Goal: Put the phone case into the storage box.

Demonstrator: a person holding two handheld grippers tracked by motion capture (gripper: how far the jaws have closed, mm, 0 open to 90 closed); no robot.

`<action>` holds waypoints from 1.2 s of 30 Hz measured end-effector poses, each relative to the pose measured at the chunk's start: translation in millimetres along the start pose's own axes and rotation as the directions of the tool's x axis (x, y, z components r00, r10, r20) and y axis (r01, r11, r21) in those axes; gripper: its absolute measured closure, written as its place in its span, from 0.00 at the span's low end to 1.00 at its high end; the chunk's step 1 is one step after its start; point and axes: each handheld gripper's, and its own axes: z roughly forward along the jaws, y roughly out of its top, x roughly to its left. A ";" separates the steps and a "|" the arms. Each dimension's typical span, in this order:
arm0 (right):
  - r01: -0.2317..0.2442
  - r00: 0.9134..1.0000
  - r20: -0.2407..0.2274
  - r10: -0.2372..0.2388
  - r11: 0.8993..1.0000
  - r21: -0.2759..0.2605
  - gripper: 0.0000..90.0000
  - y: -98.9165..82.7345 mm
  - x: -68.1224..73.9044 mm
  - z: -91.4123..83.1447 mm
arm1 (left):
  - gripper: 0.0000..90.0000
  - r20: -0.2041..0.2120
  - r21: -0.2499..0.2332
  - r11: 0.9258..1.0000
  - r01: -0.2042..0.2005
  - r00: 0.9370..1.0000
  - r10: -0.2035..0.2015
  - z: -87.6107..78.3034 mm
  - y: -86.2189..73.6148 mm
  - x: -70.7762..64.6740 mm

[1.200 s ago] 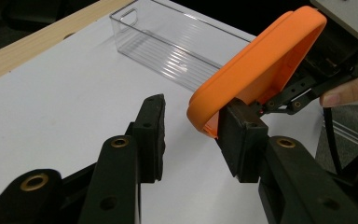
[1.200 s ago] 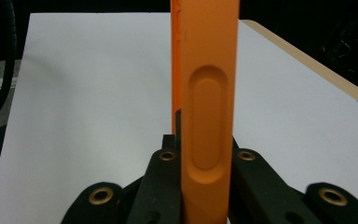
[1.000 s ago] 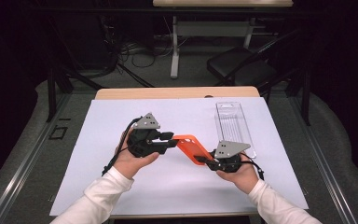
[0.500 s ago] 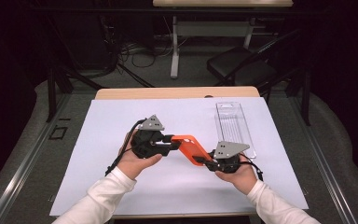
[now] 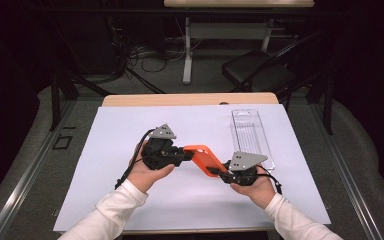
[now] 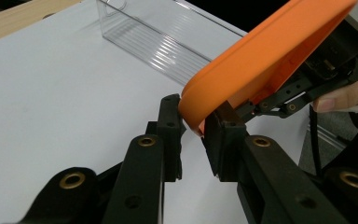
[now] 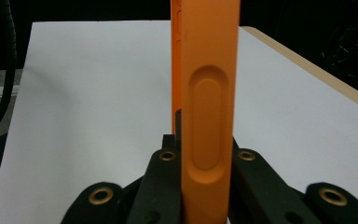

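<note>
High view: orange case up off the white surface, near its middle, caught between both grippers. Long axis from 10 o'clock down to 4 o'clock. Left gripper at the 10 o'clock end, right gripper at the 4 o'clock end.

Right gripper view: jaws squeezed tight on the thin sides of the case, with the case rising straight from between them toward 12 o'clock.

Left gripper view: jaws just been closing, now nearly together, with the round end of the case pinched between the two pads. Only a small bite on that end.

Clear plastic box flat on the surface at 2 o'clock from the case, well apart from it, long side pointing to 12 o'clock.

Looks like a pass from one hand to the other, or a carry toward that box. One hand at each end, so equally near the case; right hand nearer the box. Best to keep any pull along the 10-to-4 line, or else risk twisting the case out of the small bite at the left end.
</note>
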 end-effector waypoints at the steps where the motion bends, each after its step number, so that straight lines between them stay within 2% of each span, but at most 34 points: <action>1: 0.001 1.000 0.001 -0.001 1.000 -0.001 0.97 0.0 0.1 0.2 | 0.86 0.000 -0.002 1.000 0.003 1.000 -0.003 0.0 -0.2 -0.2; 6: 0.007 1.000 0.004 -0.007 1.000 0.000 0.97 -0.2 0.5 0.5 | 0.88 0.004 -0.014 1.000 0.013 1.000 -0.013 -0.2 -0.8 -0.4; 13: 0.017 1.000 0.012 -0.018 1.000 0.007 0.97 -0.4 0.2 0.3 | 0.92 0.033 -0.018 0.999 0.031 0.999 -0.030 -0.7 0.5 0.2; 22: 0.028 0.999 0.020 -0.028 1.000 0.010 0.96 -0.1 0.3 -0.2 | 0.93 0.049 -0.026 0.999 0.041 0.998 -0.040 -0.4 0.2 1.1; 30: 0.029 0.999 0.020 -0.029 1.000 0.007 0.96 0.2 0.7 -0.2 | 0.93 0.049 -0.021 0.999 0.045 0.998 -0.044 1.8 -0.4 2.0; 33: 0.026 0.999 0.021 -0.026 1.000 0.003 0.95 0.7 0.8 -0.7 | 0.93 0.045 0.000 0.999 0.040 0.998 -0.040 2.7 0.0 3.4; 36: 0.024 1.000 0.019 -0.024 1.000 0.003 0.95 0.7 0.9 -0.9 | 0.93 0.050 0.003 0.999 0.053 0.997 -0.054 3.2 0.1 5.0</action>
